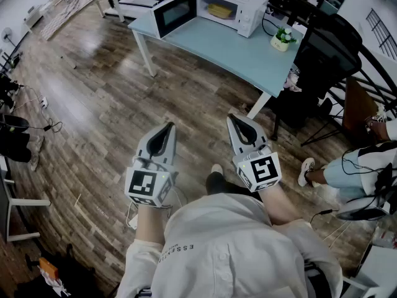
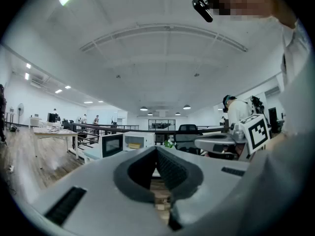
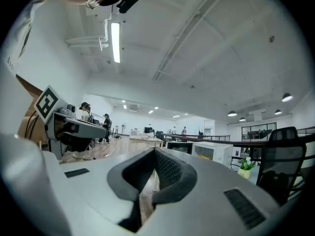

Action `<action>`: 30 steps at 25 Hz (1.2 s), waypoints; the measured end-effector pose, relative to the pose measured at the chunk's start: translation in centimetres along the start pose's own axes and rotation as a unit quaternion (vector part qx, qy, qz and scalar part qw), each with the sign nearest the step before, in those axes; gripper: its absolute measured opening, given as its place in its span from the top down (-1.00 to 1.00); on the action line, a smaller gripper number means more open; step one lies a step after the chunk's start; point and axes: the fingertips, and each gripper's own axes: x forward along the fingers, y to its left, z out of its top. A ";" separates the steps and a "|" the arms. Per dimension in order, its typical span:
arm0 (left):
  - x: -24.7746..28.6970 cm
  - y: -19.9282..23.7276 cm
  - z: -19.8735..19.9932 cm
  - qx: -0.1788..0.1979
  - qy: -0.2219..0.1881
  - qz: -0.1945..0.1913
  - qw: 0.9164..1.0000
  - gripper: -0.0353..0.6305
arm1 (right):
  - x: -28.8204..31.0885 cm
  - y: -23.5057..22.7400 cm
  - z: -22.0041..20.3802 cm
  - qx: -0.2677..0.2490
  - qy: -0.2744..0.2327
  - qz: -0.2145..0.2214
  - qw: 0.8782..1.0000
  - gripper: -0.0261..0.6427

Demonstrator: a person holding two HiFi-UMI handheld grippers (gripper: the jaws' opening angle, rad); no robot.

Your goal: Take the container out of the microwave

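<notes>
Pale blue table (image 1: 229,48), white microwave (image 1: 232,8) door open, perhaps a potted plant (image 1: 283,39)

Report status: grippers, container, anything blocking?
Left gripper, right gripper shut, empty. Container inside microwave, door open. Table well ahead; nothing seen blocking.

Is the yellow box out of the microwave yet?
Not yet. Done: the white microwave on the pale blue table has its door open. In hand: nothing; the left gripper and right gripper are shut and empty, far from it. Left: walk over, grab the yellow container, lift it out.
</notes>
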 end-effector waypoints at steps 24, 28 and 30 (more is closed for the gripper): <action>-0.6 0.8 -1.7 -0.016 0.011 0.001 1.000 0.89 | 0.8 -1.0 -1.8 0.006 0.029 -0.017 0.999 0.33; 0.6 2.1 -2.1 -0.018 0.016 0.005 1.000 0.89 | 2.5 -2.0 -2.2 0.010 0.029 -0.017 0.999 0.33; 1.7 2.9 -2.2 -0.018 0.016 0.009 1.000 0.89 | 3.8 -2.7 -2.4 0.011 0.026 -0.016 0.999 0.33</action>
